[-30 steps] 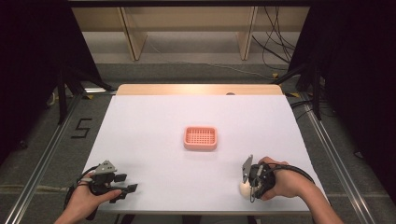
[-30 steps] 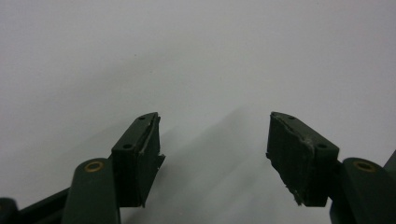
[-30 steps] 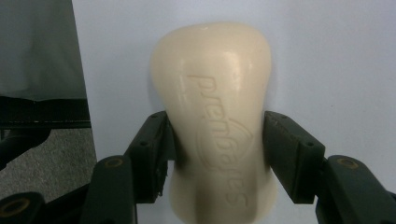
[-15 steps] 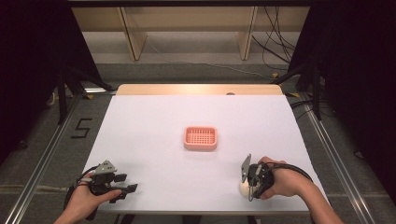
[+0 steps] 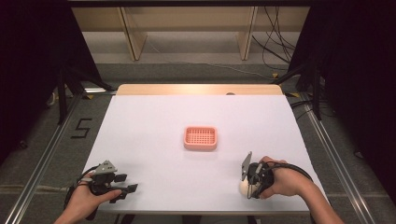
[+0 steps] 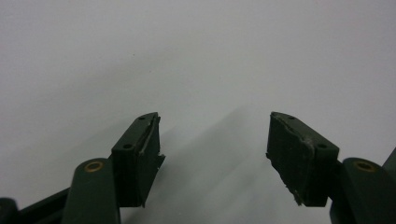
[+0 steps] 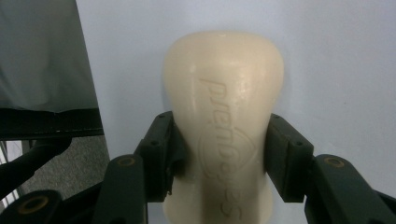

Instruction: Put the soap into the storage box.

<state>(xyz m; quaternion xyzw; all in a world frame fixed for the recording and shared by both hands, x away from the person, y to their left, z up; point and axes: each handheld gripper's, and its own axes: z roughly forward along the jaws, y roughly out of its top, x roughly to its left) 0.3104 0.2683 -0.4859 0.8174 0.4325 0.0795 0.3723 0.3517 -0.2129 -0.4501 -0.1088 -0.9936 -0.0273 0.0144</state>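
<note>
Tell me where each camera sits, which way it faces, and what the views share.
High view: above the near edge, facing forward and down on the white table; both forearms enter below.
Left gripper view: rides the open left gripper, facing bare tabletop.
Right gripper view: rides the right gripper, shut on a soap bar.
Shared: the soap also shows in the high view.

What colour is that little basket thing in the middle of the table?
The basket is salmon pink with a grid of small holes in its floor, clearest in the high view.
</note>
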